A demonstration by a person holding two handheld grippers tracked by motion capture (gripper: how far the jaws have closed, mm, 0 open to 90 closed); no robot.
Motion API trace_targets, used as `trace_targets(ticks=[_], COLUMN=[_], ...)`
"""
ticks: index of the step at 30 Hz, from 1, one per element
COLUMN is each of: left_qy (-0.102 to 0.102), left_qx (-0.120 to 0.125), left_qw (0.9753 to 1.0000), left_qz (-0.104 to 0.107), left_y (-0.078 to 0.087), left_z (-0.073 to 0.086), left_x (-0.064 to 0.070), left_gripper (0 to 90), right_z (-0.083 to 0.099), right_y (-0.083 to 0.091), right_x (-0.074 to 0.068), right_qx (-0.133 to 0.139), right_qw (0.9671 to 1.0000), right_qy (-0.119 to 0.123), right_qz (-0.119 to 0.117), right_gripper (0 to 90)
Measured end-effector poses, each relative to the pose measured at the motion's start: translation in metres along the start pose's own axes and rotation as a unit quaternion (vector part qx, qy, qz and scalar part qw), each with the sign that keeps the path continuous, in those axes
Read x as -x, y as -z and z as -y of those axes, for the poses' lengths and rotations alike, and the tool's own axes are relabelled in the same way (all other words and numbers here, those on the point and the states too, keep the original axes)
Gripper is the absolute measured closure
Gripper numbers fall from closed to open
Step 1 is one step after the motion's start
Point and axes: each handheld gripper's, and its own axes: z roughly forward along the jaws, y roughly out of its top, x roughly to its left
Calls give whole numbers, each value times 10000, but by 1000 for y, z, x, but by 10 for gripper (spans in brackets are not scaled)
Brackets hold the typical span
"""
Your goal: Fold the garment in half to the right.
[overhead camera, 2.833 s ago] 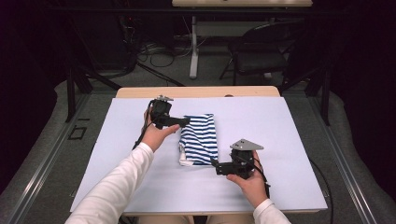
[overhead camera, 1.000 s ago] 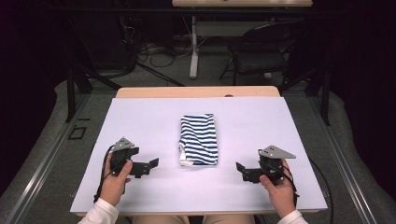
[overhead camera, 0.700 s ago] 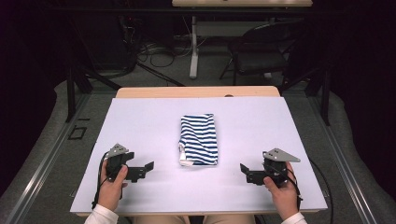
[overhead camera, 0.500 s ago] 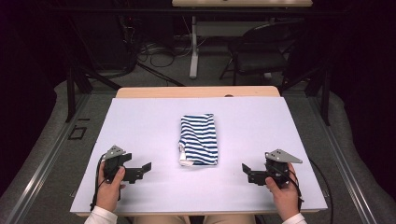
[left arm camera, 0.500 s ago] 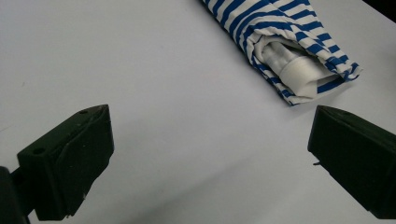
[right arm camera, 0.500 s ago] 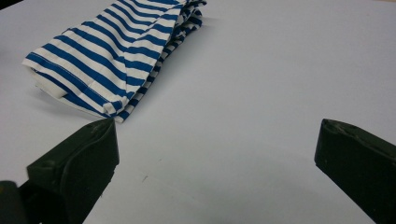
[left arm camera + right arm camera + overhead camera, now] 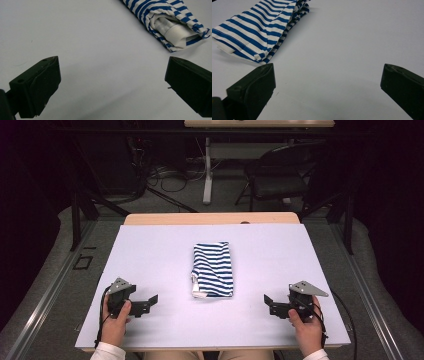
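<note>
On the white table [image 7: 150, 250], left gripper [image 7: 149, 303] and right gripper [image 7: 270, 304] rest agape, flanking the striped cloth [image 7: 213, 269].

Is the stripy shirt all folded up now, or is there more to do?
It looks finished. The striped shirt lies folded in a neat rectangle in the middle of the table. Nothing is in hand: the left claw and right claw are both open, resting near the table's front edge, apart from the shirt. Nothing obvious is left.

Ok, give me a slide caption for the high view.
Folded striped cloth lies mid-table, with open left gripper and right gripper resting apart near the front edge.
</note>
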Motion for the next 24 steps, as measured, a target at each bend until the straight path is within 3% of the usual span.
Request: trace_targets(ticks=[4,15,24], left_qy=[21,320,342], left_qx=[41,284,278], left_qw=[10000,9990,9990], left_qz=[29,141,112], left_y=[-1,0,0], left_z=[2,5,6], left_x=[-3,-10,-12], left_gripper=[5,5,5], right_z=[1,3,4], right_y=[0,0,0], right_x=[2,6,8], right_qx=[31,52,54], right_qw=[10000,9998,9998], right_qy=[-32,-129,-142], right_qz=[56,147,163], right_gripper=[0,0,0])
